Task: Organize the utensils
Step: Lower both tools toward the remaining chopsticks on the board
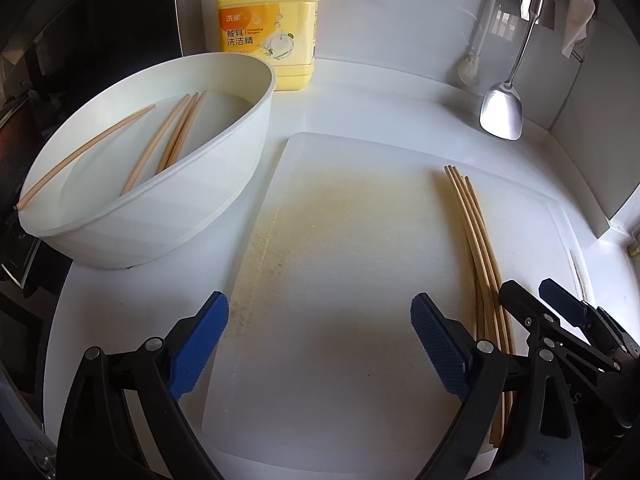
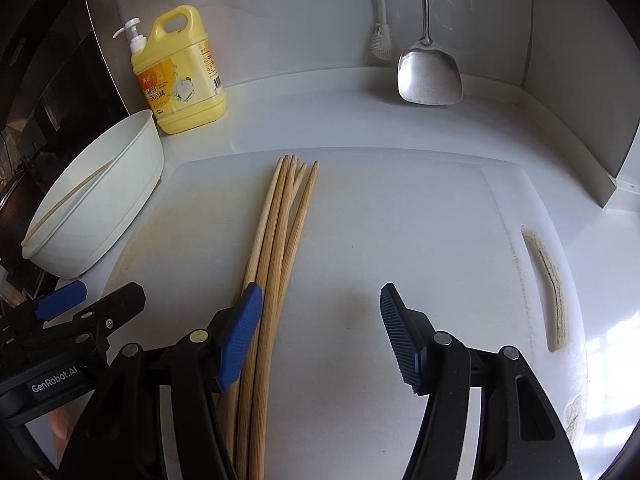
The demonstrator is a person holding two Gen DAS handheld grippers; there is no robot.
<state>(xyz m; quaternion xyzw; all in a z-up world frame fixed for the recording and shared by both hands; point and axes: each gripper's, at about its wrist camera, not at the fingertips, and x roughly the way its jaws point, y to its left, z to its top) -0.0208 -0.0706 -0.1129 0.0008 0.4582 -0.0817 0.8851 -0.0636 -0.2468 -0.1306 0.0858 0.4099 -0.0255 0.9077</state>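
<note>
Several wooden chopsticks (image 1: 478,240) lie in a bundle on the white cutting board (image 1: 340,240); they also show in the right wrist view (image 2: 280,240). More chopsticks (image 1: 172,140) stand in water in a white basin (image 1: 160,220) at the left. My left gripper (image 1: 320,340) is open and empty over the board's near part. My right gripper (image 2: 320,332) is open; its left pad (image 2: 240,336) lies beside the bundle, and the sticks are not between the fingers. The right gripper also shows in the left wrist view (image 1: 536,304).
A yellow dish soap bottle (image 1: 268,24) stands behind the basin. A steel spatula (image 2: 430,72) and a white brush (image 2: 380,40) hang on the back wall. The wall corner is at the right. A dark appliance is at the left.
</note>
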